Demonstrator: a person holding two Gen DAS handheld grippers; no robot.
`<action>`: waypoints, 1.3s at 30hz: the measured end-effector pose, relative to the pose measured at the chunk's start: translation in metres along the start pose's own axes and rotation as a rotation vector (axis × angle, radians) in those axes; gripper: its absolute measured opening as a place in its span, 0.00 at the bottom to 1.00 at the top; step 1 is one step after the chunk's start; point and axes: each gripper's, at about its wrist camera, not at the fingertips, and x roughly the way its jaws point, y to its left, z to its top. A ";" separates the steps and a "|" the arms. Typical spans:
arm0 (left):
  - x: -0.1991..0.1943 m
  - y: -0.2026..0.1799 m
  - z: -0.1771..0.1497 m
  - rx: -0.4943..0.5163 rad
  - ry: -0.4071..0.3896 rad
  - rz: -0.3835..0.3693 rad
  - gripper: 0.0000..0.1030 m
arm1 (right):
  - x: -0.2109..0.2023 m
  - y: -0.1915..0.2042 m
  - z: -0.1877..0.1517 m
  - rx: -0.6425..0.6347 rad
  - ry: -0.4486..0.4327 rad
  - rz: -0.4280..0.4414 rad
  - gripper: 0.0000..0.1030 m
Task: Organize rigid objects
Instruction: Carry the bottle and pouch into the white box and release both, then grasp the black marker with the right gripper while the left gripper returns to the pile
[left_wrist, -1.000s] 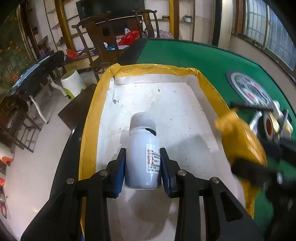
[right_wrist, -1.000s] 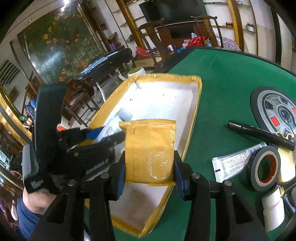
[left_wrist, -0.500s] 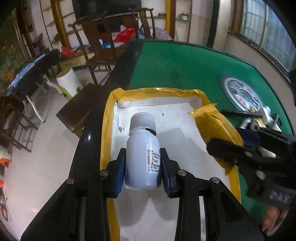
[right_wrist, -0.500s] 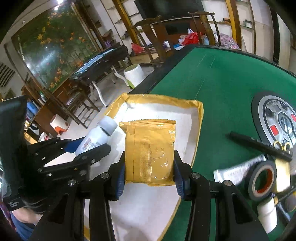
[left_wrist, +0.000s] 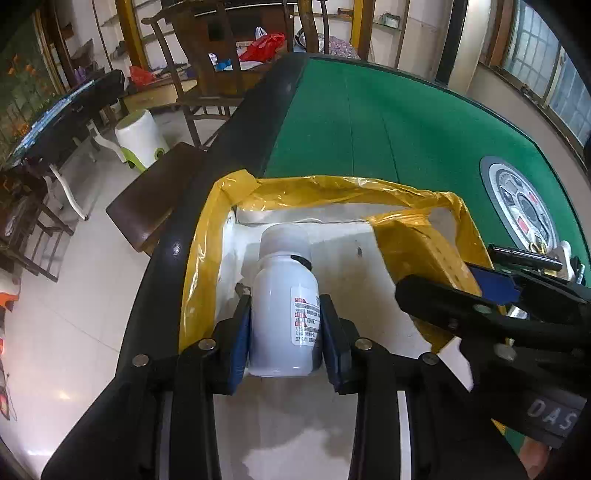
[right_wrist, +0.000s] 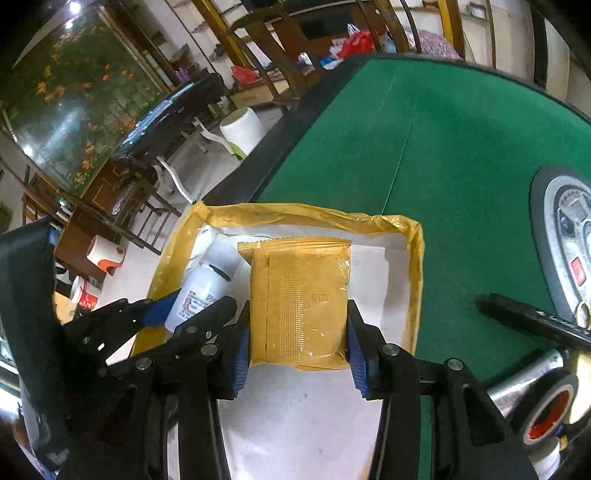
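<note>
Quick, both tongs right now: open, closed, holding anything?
Left tongs: closed on the white bottle, above the yellow-rimmed tray.
Right tongs: closed on the yellow packet, above the same tray.

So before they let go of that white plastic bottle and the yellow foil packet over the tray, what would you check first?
1. White plastic bottle clamped in left gripper: ok.
2. Yellow foil packet clamped in right gripper: ok.
3. Both items over the white tray with yellow-taped rim: ok.
4. Bare tray floor under each item: ok.
5. Grippers clear of each other: cannot tell, they are close.
6. Items touching tray floor yet: cannot tell.
</note>
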 end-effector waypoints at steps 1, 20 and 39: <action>-0.001 0.000 0.000 0.002 -0.002 -0.002 0.31 | 0.001 -0.001 0.000 0.000 0.002 0.002 0.39; -0.016 0.003 0.000 0.011 -0.041 -0.050 0.48 | -0.016 -0.006 0.005 -0.005 -0.060 0.026 0.67; -0.129 -0.085 -0.085 0.072 -0.252 -0.356 0.61 | -0.167 -0.146 -0.099 0.048 -0.301 0.103 0.67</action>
